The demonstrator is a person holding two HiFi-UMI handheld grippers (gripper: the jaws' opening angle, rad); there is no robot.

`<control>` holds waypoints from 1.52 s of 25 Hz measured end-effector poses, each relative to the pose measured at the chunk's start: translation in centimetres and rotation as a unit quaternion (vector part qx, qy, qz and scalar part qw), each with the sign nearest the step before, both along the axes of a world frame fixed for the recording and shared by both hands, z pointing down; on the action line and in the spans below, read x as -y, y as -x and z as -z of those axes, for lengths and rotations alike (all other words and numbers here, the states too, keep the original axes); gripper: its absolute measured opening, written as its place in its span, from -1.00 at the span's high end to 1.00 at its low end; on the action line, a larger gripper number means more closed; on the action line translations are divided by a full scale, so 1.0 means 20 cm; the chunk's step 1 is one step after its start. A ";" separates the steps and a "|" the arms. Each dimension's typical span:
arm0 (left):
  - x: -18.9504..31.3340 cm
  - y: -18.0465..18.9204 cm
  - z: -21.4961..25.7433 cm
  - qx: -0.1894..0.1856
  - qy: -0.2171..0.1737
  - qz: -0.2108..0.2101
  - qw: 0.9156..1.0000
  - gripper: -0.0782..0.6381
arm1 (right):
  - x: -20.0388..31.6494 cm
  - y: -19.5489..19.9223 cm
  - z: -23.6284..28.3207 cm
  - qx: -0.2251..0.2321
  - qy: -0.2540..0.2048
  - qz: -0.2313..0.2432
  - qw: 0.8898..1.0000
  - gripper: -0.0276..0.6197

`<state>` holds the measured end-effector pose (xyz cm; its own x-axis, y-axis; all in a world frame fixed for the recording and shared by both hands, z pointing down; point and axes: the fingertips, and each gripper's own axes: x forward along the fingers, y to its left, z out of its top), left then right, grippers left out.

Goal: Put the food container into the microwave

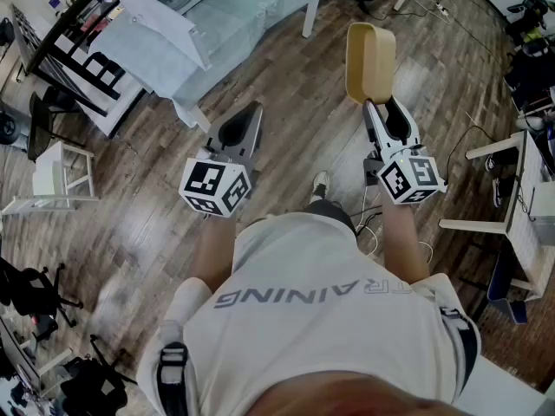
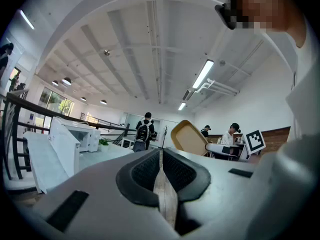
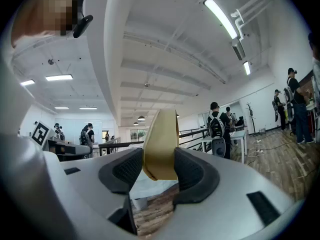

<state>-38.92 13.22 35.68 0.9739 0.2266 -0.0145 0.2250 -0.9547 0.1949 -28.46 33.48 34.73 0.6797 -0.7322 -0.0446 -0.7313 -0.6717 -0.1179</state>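
A tan food container (image 1: 369,61) stands on edge above the wooden floor, with my right gripper (image 1: 378,104) shut on its lower rim. In the right gripper view the container (image 3: 161,145) rises between the two dark pads (image 3: 192,174). My left gripper (image 1: 241,130) is held out at the same height, shut with nothing between its pads (image 2: 145,171). The left gripper view shows the container (image 2: 189,137) off to the right. A white microwave (image 2: 75,136) with its door swung open stands on a table at the left of that view.
A light table (image 1: 199,16) with white boxes lies ahead on the left, one leg (image 1: 308,17) near the container. A black railing (image 1: 69,11) runs at far left. A white desk (image 1: 520,189) with cables stands at right. Several people stand in the background.
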 end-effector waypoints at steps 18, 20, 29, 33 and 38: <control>-0.04 -0.09 -0.07 0.022 0.010 -0.015 1.000 0.65 | 0.00 -0.07 -0.04 0.012 -0.006 0.012 1.000 0.24; -0.04 -0.11 -0.08 0.024 0.010 -0.010 1.000 0.65 | 0.01 -0.10 -0.05 0.013 -0.005 0.015 1.000 0.24; -0.02 -0.31 -0.07 0.032 0.011 0.013 0.999 0.65 | 0.04 -0.38 -0.06 0.025 -0.008 0.032 0.999 0.25; -0.02 -0.44 -0.07 0.035 0.010 0.023 0.999 0.65 | 0.05 -0.53 -0.06 0.026 -0.012 0.043 0.999 0.24; -0.07 -0.65 -0.05 0.038 0.004 0.027 0.999 0.65 | 0.02 -0.75 -0.05 0.029 -0.018 0.051 0.998 0.25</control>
<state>-25.86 14.61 36.63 0.9829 0.1746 0.0582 0.1582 -0.9633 0.2169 -13.52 33.15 35.76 0.6033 -0.7967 -0.0345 -0.7874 -0.5882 -0.1846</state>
